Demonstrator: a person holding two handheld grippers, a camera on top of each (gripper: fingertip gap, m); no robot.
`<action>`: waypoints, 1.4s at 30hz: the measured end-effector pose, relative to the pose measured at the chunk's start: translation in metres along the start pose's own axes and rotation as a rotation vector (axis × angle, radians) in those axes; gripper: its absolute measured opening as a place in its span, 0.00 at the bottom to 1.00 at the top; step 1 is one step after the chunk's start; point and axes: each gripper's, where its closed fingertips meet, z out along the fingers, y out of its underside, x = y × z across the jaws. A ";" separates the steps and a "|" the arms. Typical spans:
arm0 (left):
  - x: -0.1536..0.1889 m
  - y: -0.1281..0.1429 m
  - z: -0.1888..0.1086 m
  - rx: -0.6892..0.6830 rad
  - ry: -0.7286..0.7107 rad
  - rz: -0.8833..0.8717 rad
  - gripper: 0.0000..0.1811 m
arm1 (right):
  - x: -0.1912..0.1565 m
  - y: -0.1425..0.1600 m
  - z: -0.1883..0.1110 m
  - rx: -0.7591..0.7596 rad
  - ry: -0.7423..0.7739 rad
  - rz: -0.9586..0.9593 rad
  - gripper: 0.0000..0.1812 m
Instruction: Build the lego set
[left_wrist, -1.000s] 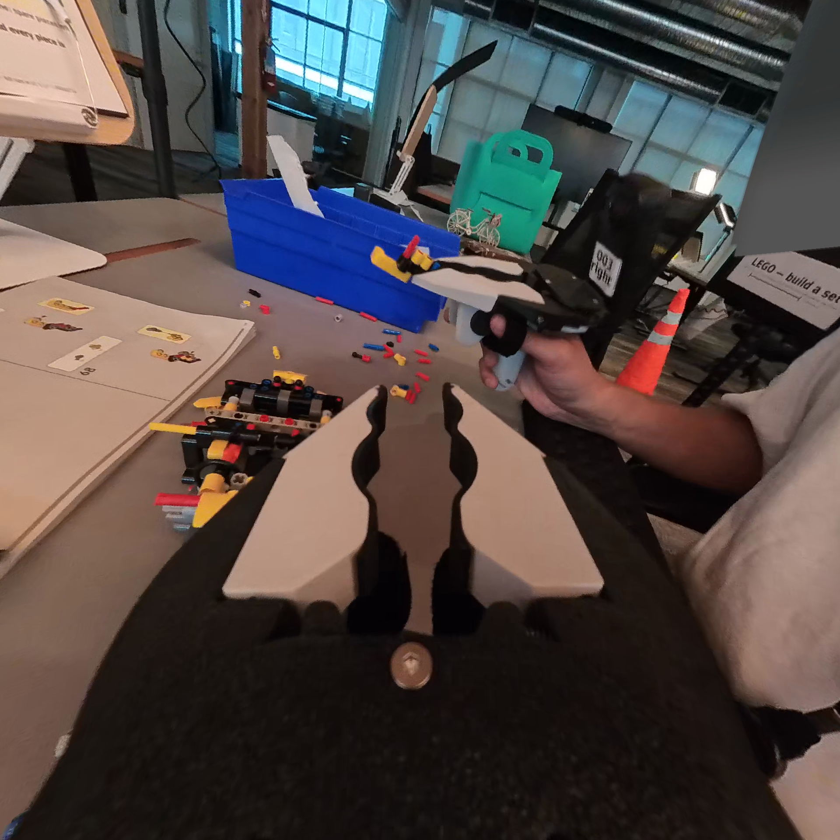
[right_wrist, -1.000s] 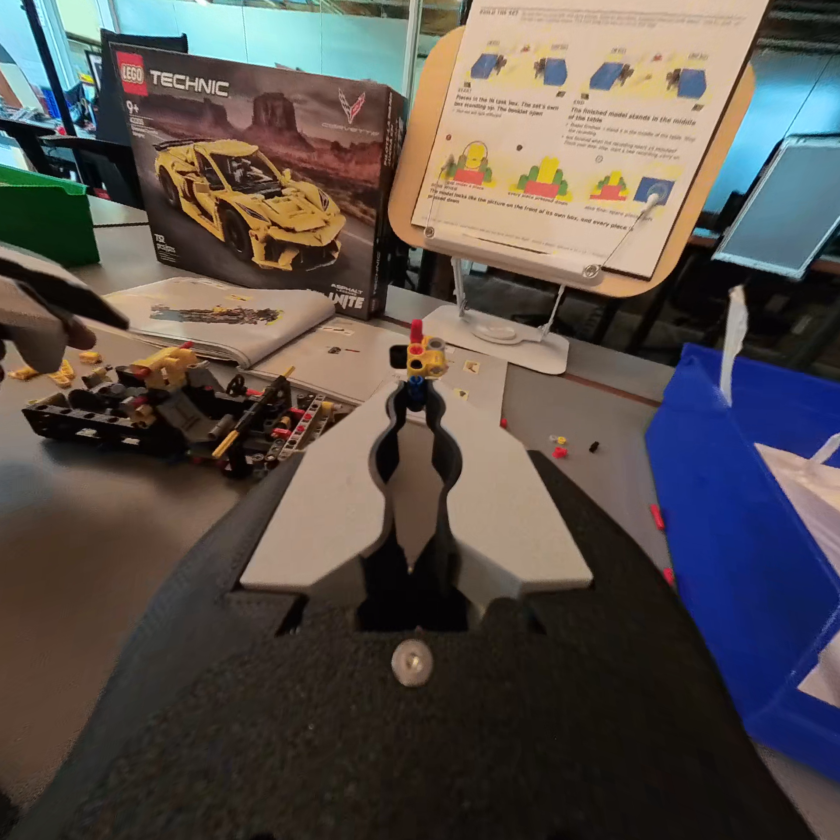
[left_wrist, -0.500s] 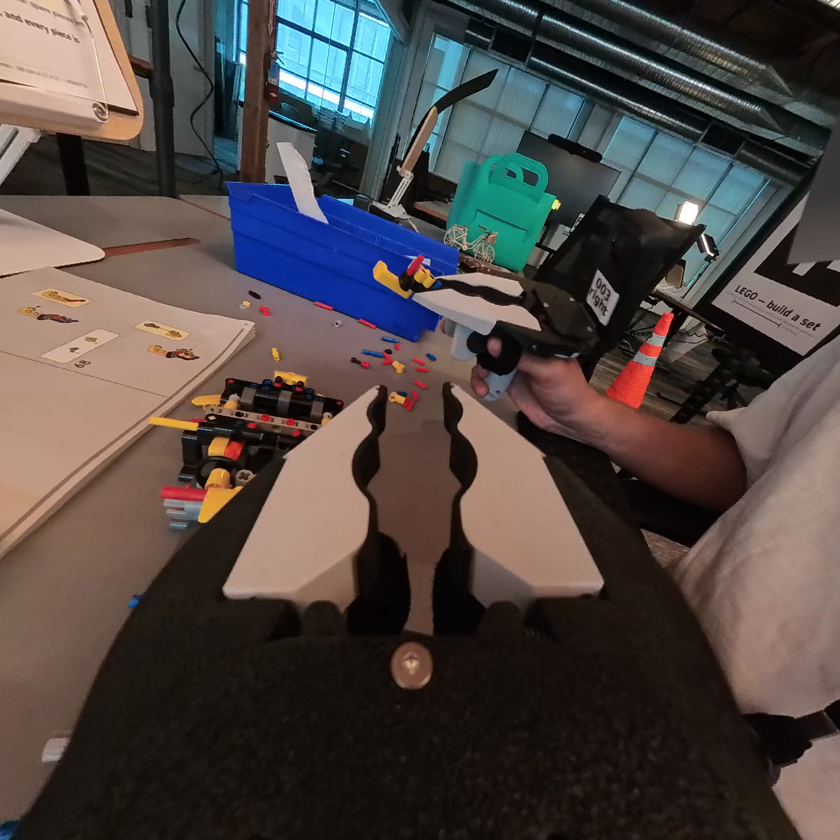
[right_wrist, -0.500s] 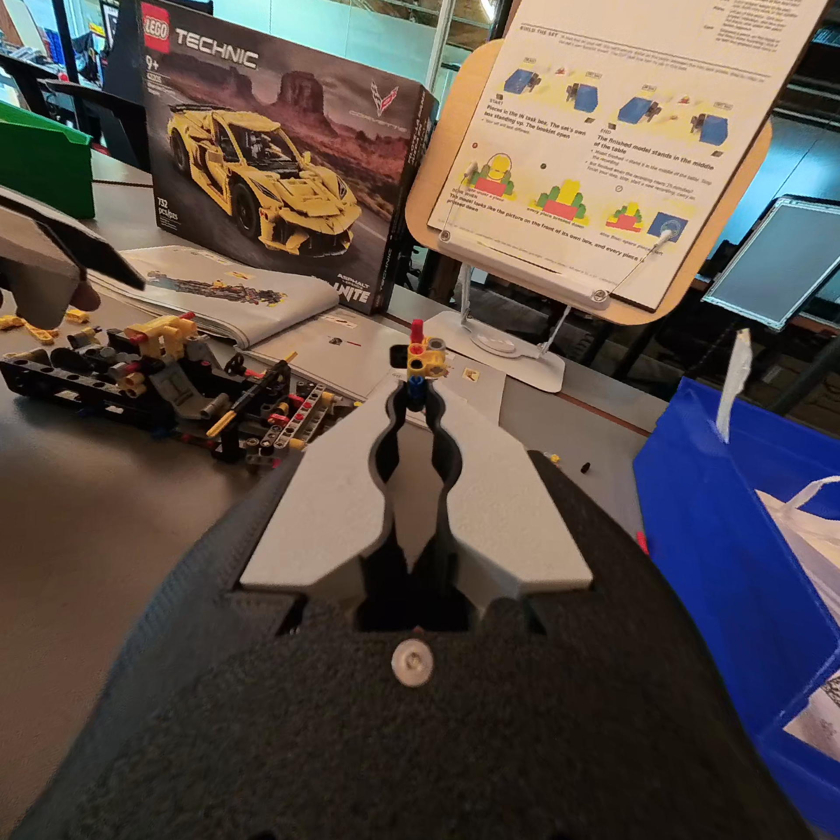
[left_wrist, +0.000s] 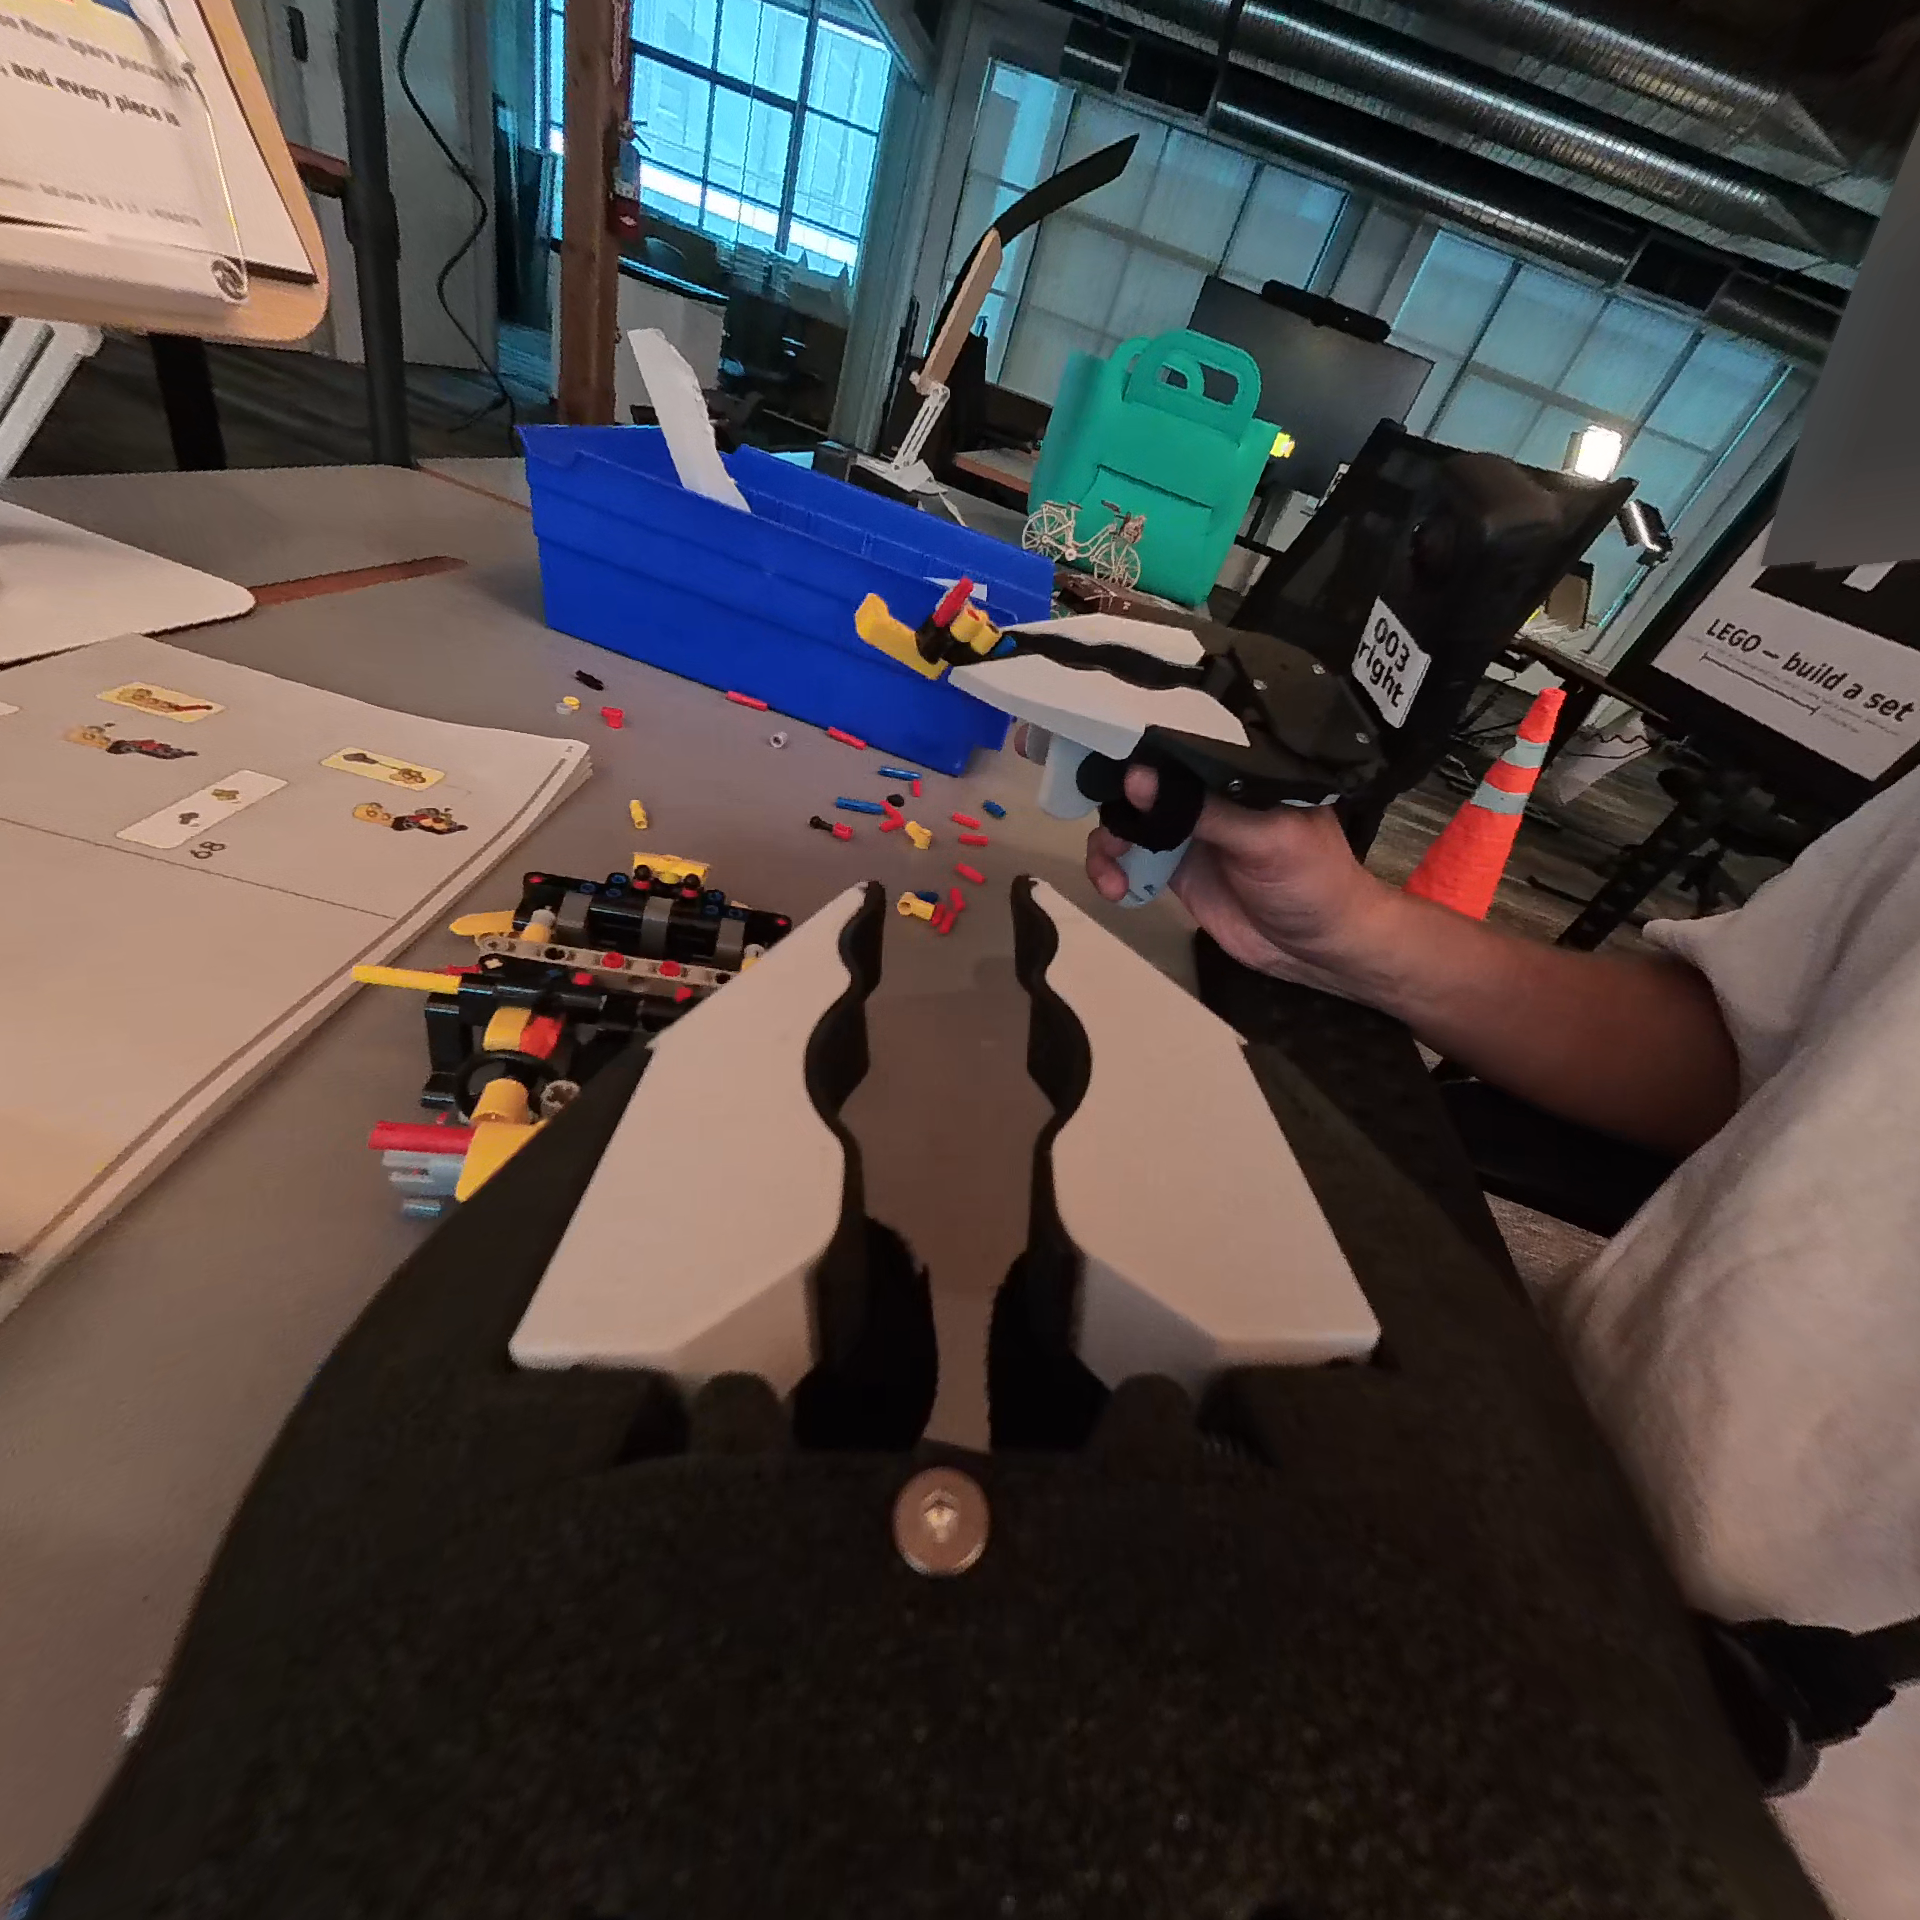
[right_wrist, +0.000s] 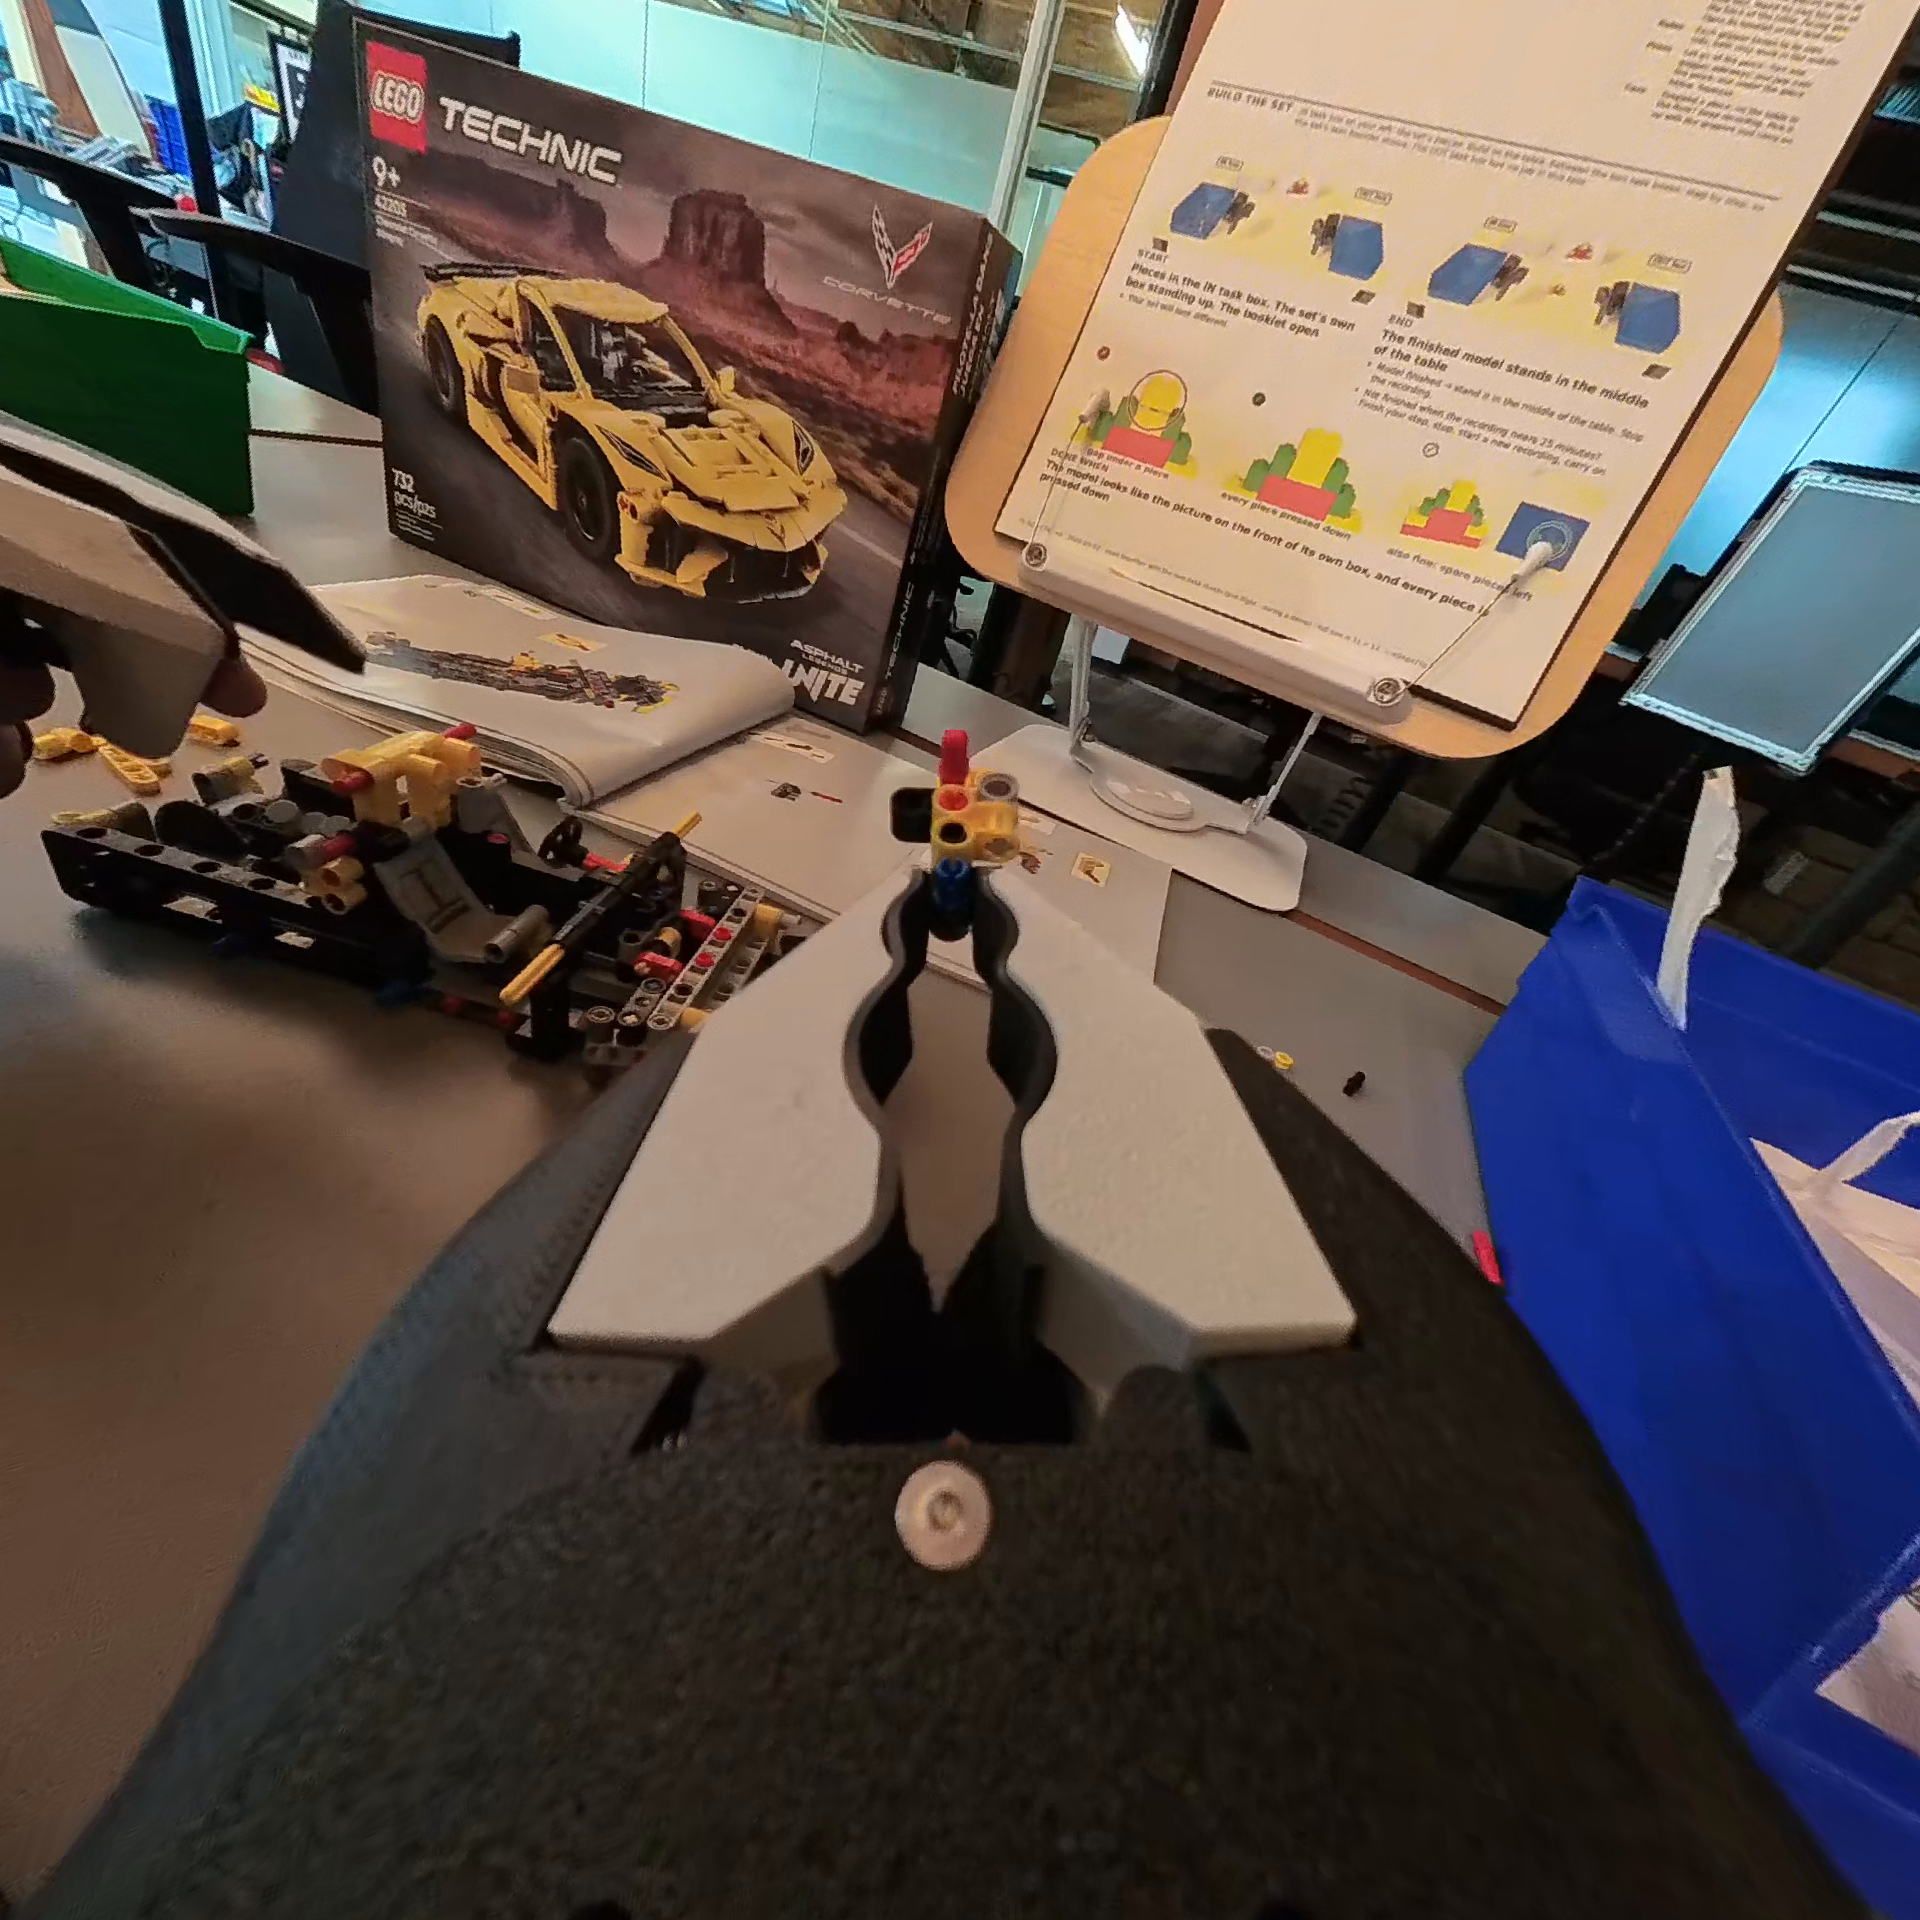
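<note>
Raised slightly — subassembly (right_wrist: 961, 821) pinched at jaws' tips.

Daylight enters through rear windows (left_wrist: 748, 156); edges bow with wide-angle distortion, mildly blurred.

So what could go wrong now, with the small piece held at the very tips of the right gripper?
The right gripper pinches the small yellow sub-assembly only at its fingertips, so it may twist or slip out. The left gripper is open and empty, so the chassis lies unheld and may slide when the piece is pressed on.
</note>
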 end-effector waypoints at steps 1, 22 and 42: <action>0.000 0.000 0.000 0.002 0.002 0.000 0.14 | 0.000 -0.001 0.000 0.003 -0.001 -0.001 0.03; -0.004 0.001 -0.002 -0.023 -0.037 0.040 0.14 | -0.092 0.045 -0.019 -0.370 -0.541 0.048 0.04; -0.061 -0.020 -0.032 0.052 -0.177 -0.054 0.13 | -0.030 0.024 0.012 -0.500 -0.429 0.121 0.13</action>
